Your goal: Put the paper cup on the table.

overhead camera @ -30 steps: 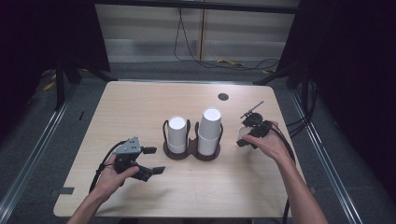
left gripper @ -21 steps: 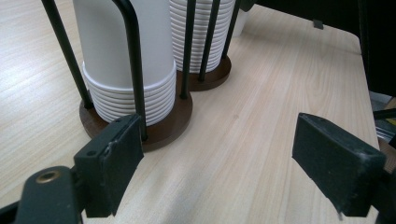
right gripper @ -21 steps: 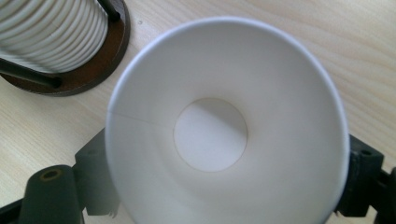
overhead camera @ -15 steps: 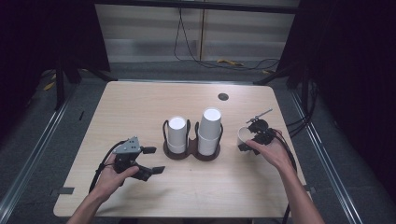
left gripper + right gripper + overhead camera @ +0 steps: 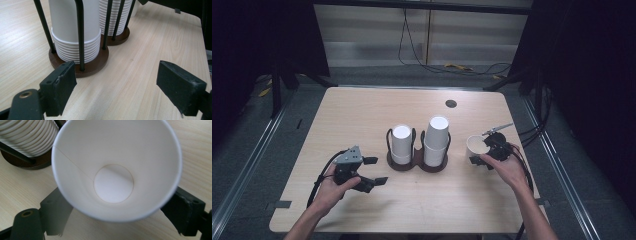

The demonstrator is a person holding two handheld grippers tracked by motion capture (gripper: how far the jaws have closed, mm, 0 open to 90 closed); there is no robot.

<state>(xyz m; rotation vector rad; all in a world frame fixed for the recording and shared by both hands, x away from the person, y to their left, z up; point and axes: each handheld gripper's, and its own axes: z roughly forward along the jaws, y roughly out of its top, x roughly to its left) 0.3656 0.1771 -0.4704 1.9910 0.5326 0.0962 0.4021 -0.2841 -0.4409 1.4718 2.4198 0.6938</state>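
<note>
Light wood table [image 5: 362,115] w/ small dark round hole [image 5: 451,103] nr far edge; black cables [image 5: 422,55] on grey floor [image 5: 362,75] behind.

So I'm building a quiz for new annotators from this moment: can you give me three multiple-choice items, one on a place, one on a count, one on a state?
1. Where is the loose paper cup?
A. right of the cup holder, between the right gripper's jaws
B. at the table's far left corner
C. on top of the left stack

2. How many stacks of cups stand in the cup holder?
A. one
B. two
C. four

3. How does the left gripper stand?
A. shut on a cup
B. shut on a holder rod
C. open, holding nothing

Answers:
1 A, the high view shows the cup right of the holder at the right gripper, and the right gripper view shows a jaw at each side of it.
2 B, the shorter stack and the taller stack stand side by side.
3 C, the left gripper view shows the jaws wide apart over bare table.
</note>
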